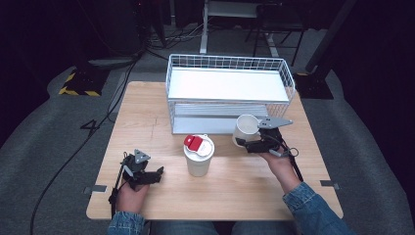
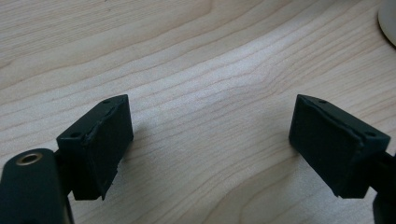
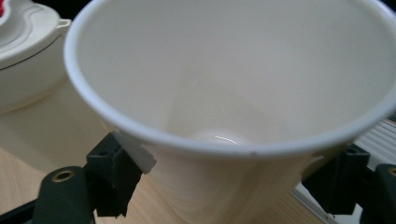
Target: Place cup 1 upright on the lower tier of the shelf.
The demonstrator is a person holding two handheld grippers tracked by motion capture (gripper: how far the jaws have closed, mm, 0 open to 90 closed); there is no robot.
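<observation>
Cup (image 3: pixel 233 70) plain white, in right claw (image 3: pixel 219 186) | red lid label (image 1: pixel 194 142) unreadable

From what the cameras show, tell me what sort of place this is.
Probably a lab or recording workspace, not a home: a light wooden table on grey carpet, black cables trailing across it, desk legs behind in the dark.

High view looks down on the whole table (image 1: pixel 147 117); each gripper view looks along its jaws, close; both share the tabletop.
</observation>
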